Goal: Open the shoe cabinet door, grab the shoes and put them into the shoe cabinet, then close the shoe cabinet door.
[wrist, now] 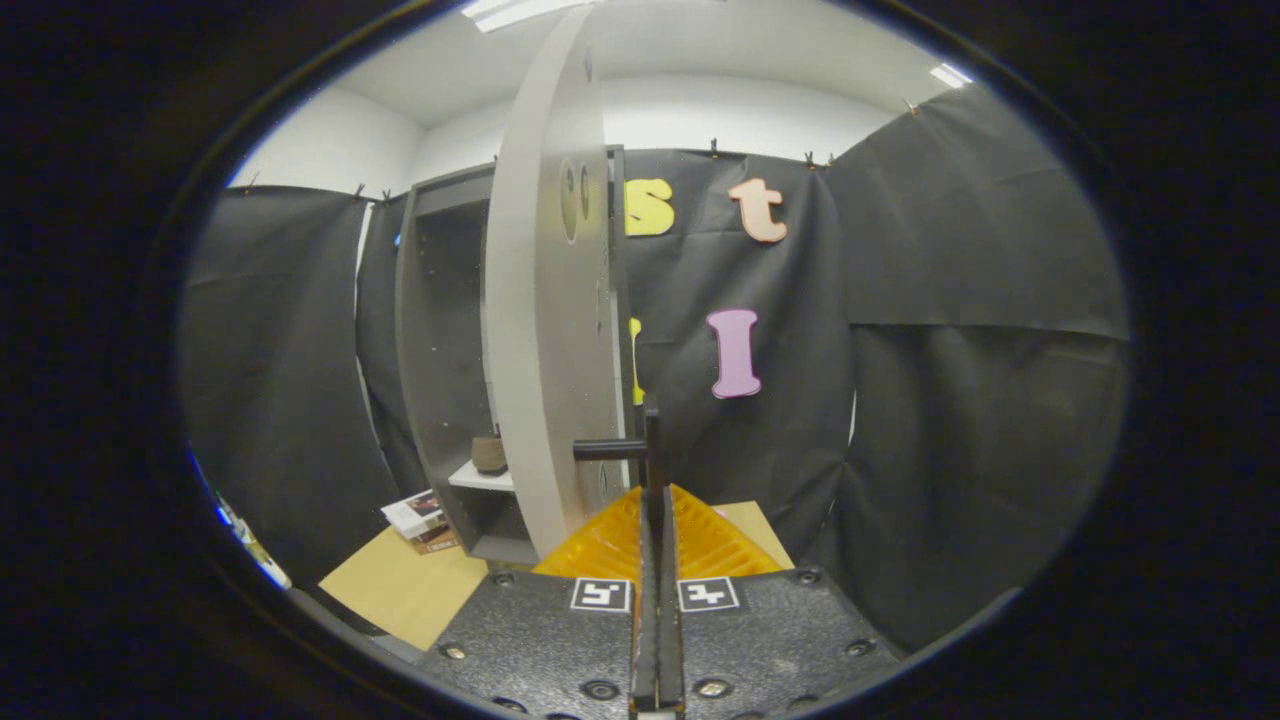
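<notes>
Ribbed gripper [655,500] fingers clamped on slim black bar handle [625,449] of flat grey shoe cabinet door [545,330].

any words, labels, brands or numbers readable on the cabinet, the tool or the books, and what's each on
No readable words or numbers.
Tool, shut on the door handle: two square markers, patterns, not text.
Books beside the shoe cabinet: covers too small to read.
</notes>
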